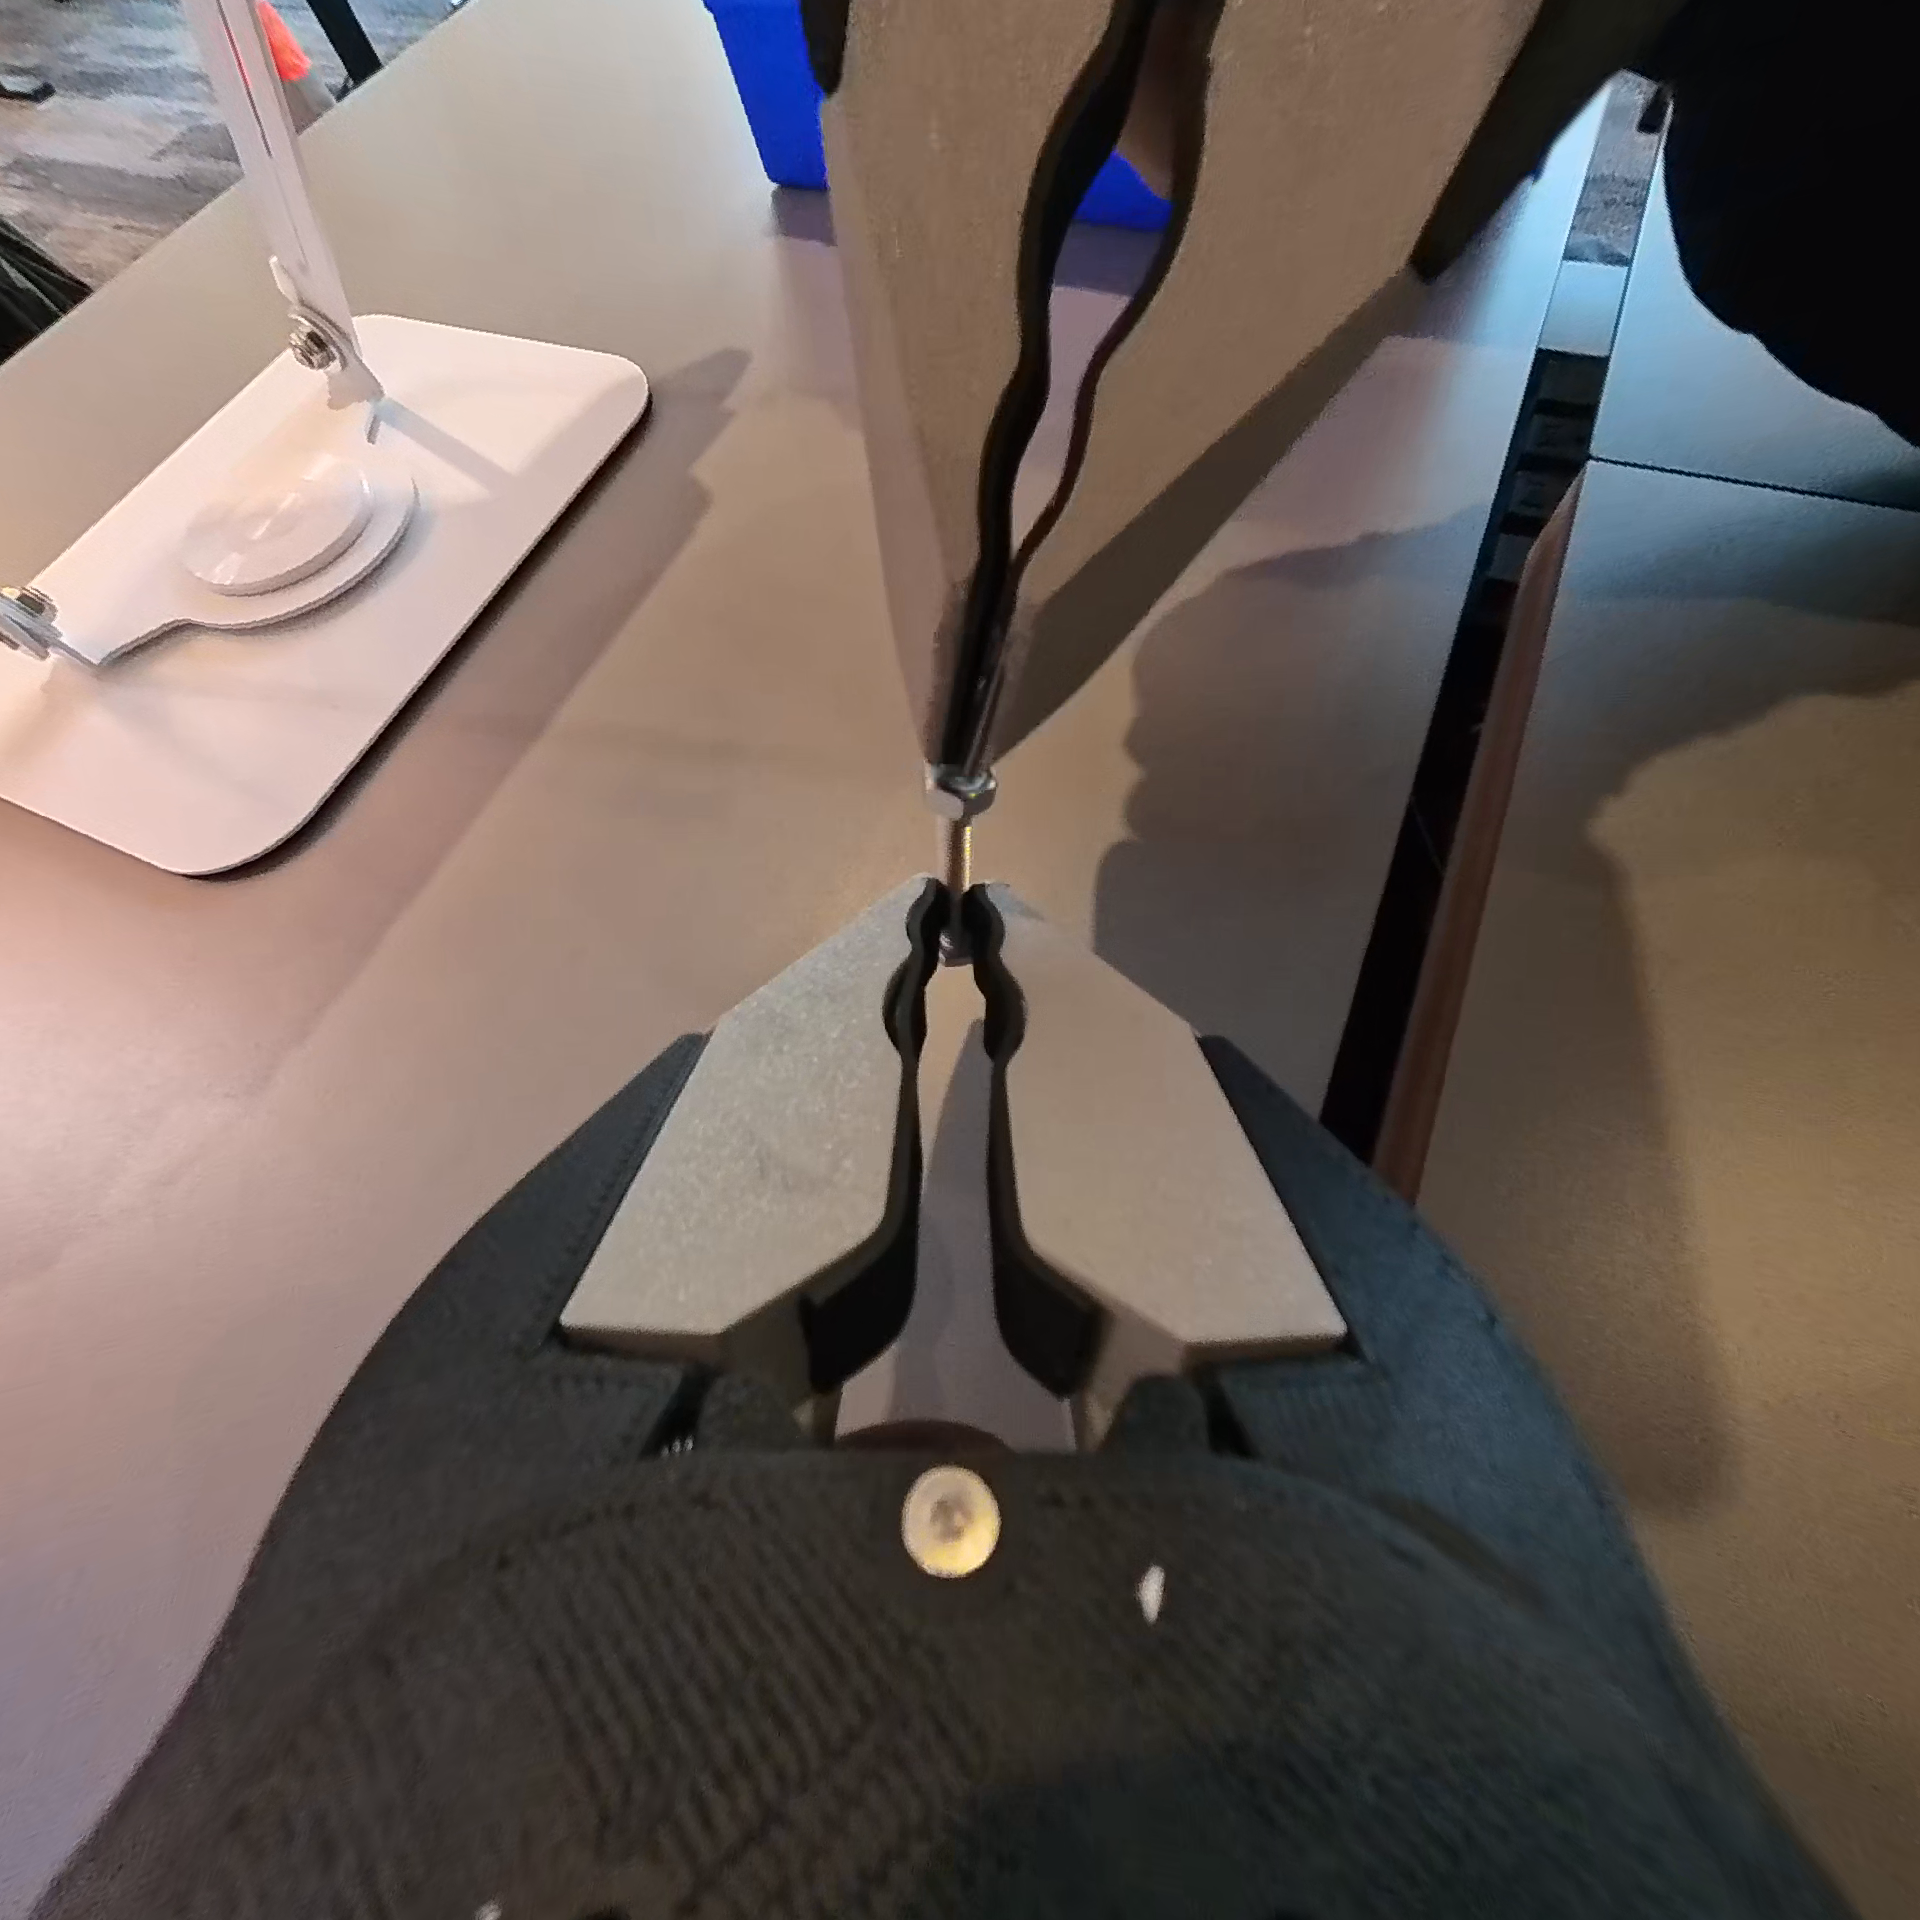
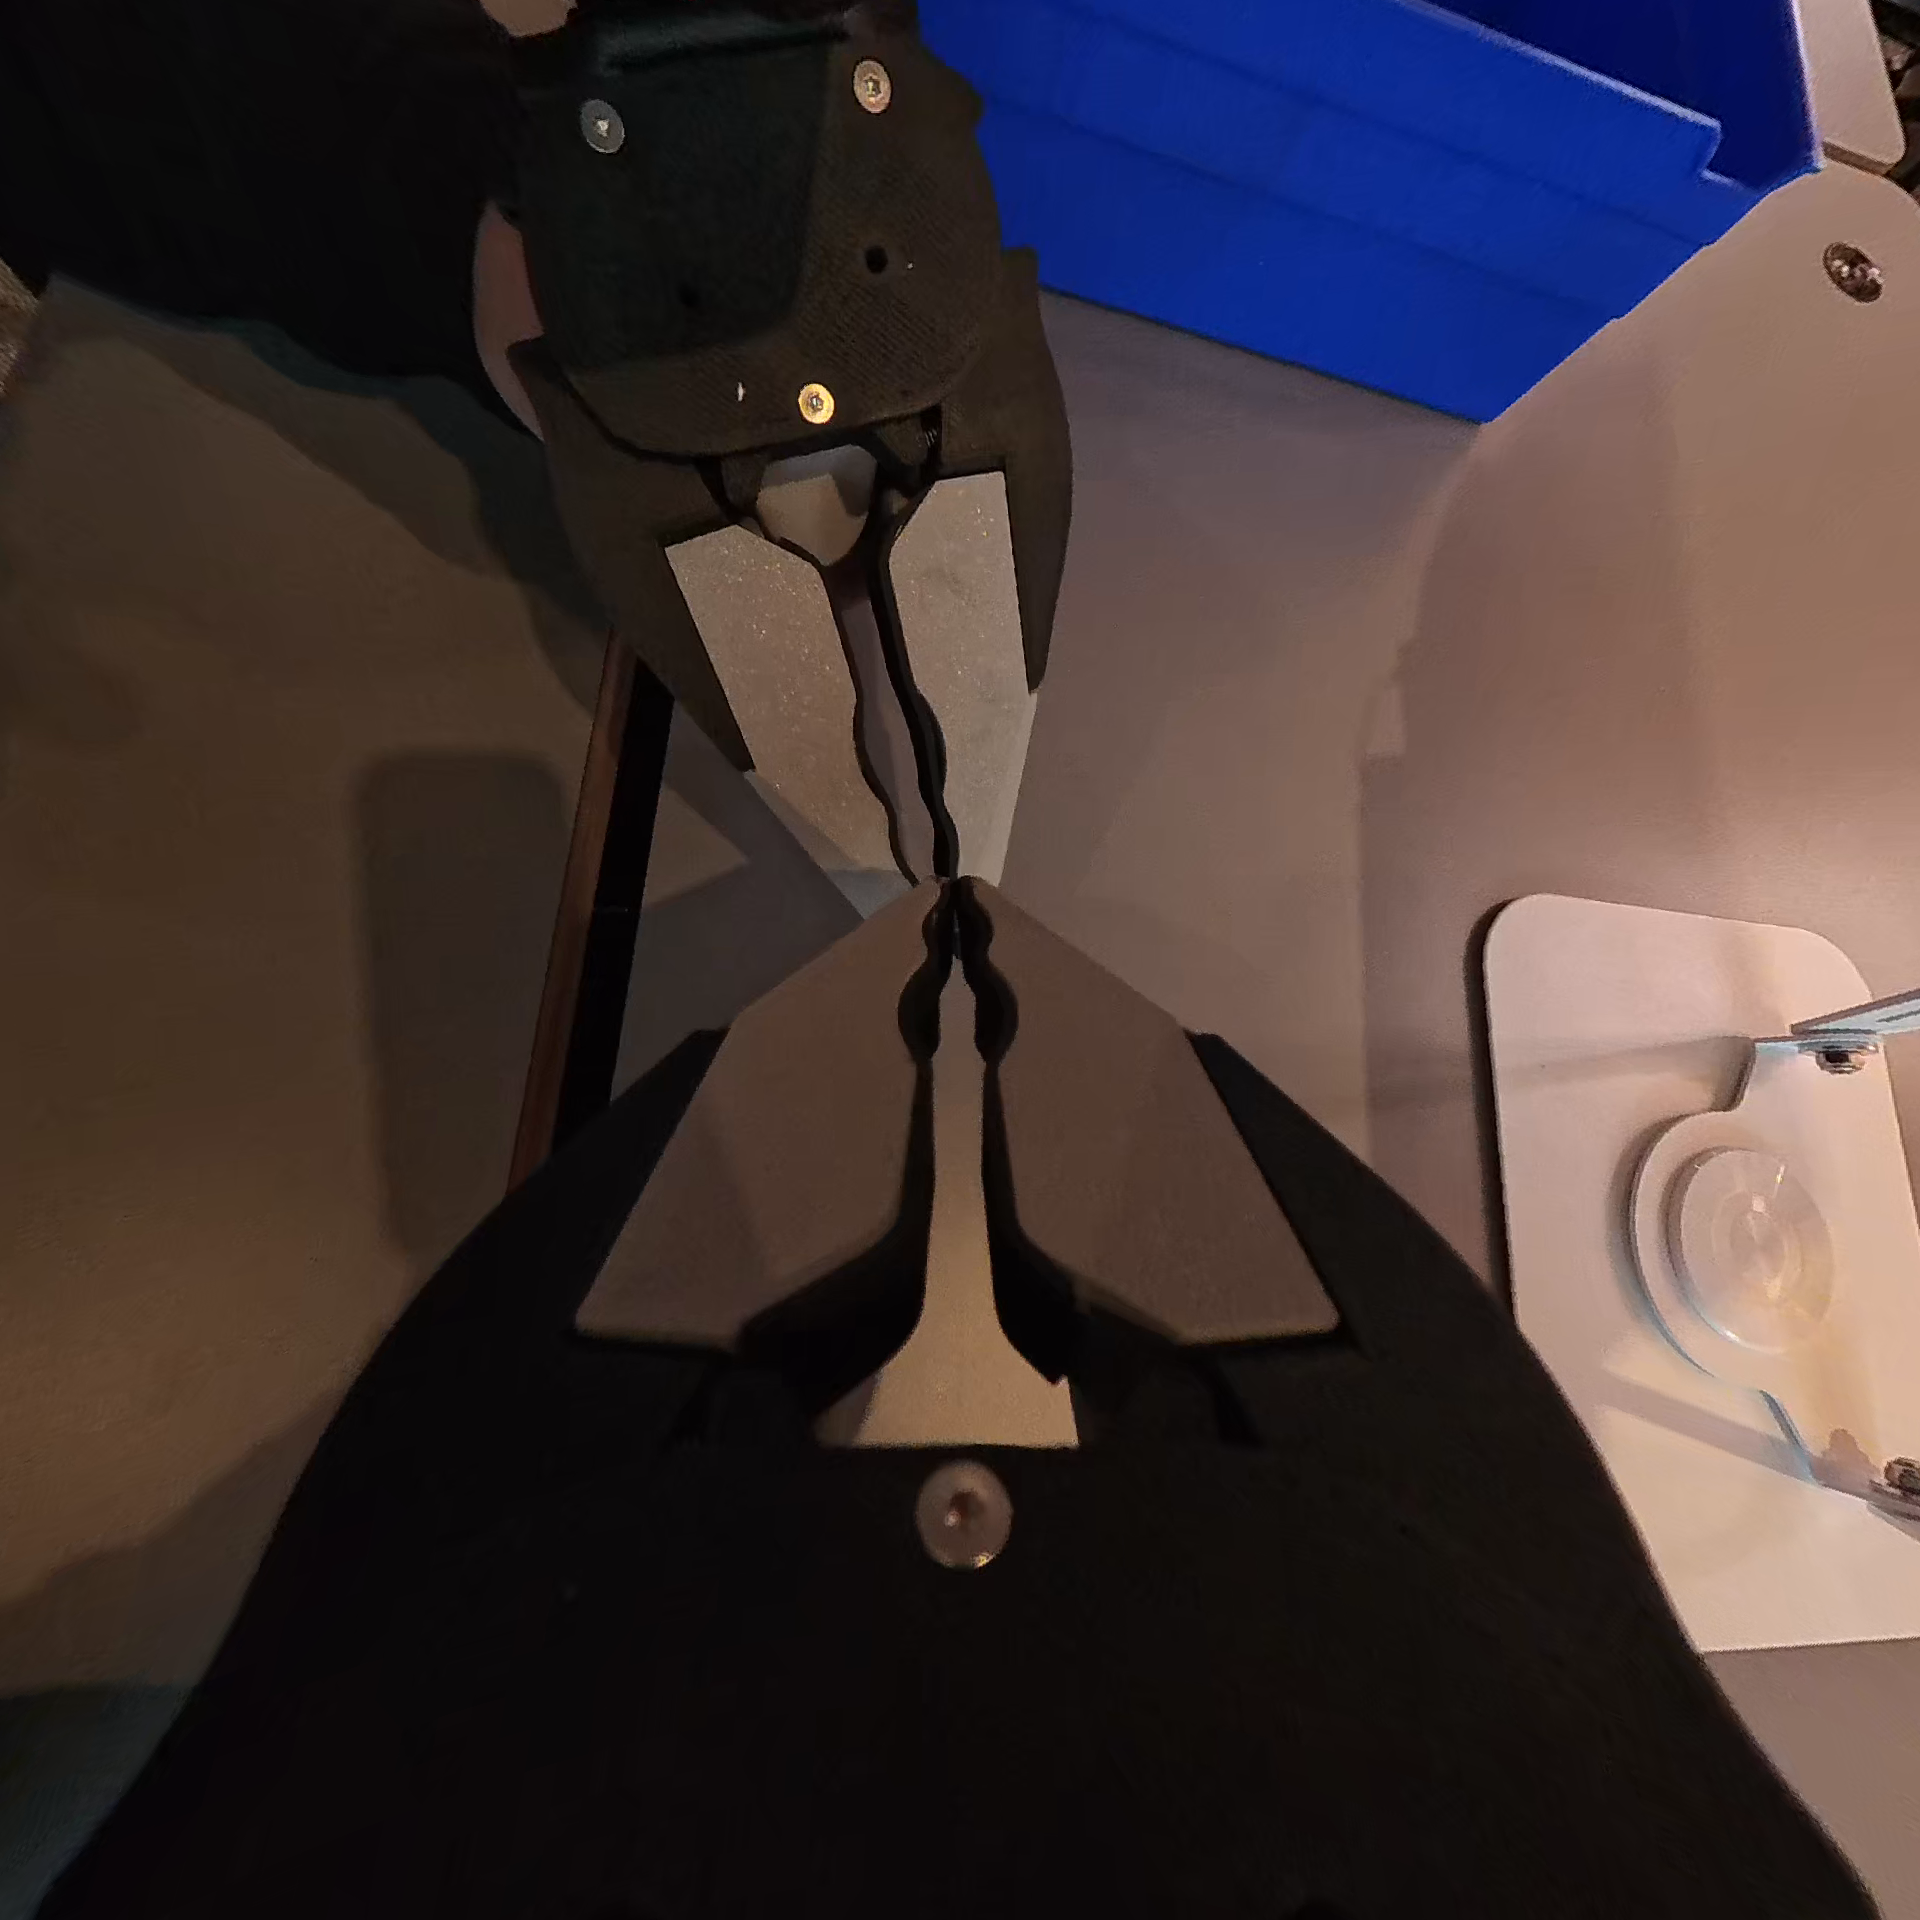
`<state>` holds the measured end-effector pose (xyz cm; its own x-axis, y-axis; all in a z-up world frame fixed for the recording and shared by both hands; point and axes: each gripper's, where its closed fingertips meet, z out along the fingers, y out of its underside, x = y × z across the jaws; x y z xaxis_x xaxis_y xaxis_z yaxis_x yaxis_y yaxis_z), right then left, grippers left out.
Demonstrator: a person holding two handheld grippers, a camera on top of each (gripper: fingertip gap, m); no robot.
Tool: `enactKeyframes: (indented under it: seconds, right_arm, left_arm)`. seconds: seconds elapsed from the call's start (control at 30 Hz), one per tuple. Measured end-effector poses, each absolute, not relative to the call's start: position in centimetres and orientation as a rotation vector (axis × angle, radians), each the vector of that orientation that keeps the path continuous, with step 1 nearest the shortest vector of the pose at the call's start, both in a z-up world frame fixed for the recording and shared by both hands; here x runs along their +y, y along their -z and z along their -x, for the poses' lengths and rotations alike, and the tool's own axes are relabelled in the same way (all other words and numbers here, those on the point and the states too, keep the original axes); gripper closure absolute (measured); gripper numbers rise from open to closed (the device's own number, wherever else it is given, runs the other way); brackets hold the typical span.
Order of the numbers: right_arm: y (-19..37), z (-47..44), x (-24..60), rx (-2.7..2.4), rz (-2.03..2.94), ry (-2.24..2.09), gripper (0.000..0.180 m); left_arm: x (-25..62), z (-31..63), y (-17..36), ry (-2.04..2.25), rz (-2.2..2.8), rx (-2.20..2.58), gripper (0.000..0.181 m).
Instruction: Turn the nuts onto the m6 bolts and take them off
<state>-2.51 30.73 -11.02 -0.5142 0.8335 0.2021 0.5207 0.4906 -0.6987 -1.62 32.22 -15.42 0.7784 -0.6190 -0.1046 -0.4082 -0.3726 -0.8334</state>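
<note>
Midair above a grey table, two grippers meet tip to tip over a single small fastener. At far left in the left wrist view a white stand rests on the table, its flat base carrying a round disc and a slanted arm, well apart from the work. At centre, the left gripper is pinched on the lower end of the bolt, its black pads pressed against the shank, with what looks like the head just inside the tips. Just beyond, the right gripper comes down from the far side, its tips squeezed on the nut, which sits on the bolt's upper end with a short run of bare thread between the two grips.

Both parts look like bright steel: light, rigid, hard and smooth, so likely to slip or spin out of a loose pinch. The nut is best taken across two opposite flats, the bolt by its head end, and the two kept in line so the thread does not bind.

In the right wrist view the right gripper hides the fastener at its closed tips, with the left gripper facing it from the far side. Farther right and far back sits a blue bin; its walls show, but its contents cannot be seen from either camera. At right lies the stand again.
</note>
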Motion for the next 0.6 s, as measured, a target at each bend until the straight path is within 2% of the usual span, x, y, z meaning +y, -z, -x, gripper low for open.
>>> enactKeyframes:
  seconds: [0.3,0.47,0.53,0.6]
  right_arm:
    - [10.6,2.3,31.2,-2.184,1.130,-0.789,0.179]
    - [10.1,1.5,30.8,-2.038,1.213,-0.989,0.163]
    - [10.3,1.2,31.4,-1.973,1.273,-0.993,0.150]
    - [9.5,1.3,31.4,-1.885,1.281,-1.042,0.149]
  left_arm:
    - [32.3,1.7,15.5,0.295,2.016,0.764,0.178]
    - [32.3,1.8,15.7,0.355,2.030,0.734,0.178]
    - [32.3,1.9,15.6,0.356,2.030,0.731,0.178]
    - [32.2,1.7,15.6,0.365,2.030,0.737,0.178]
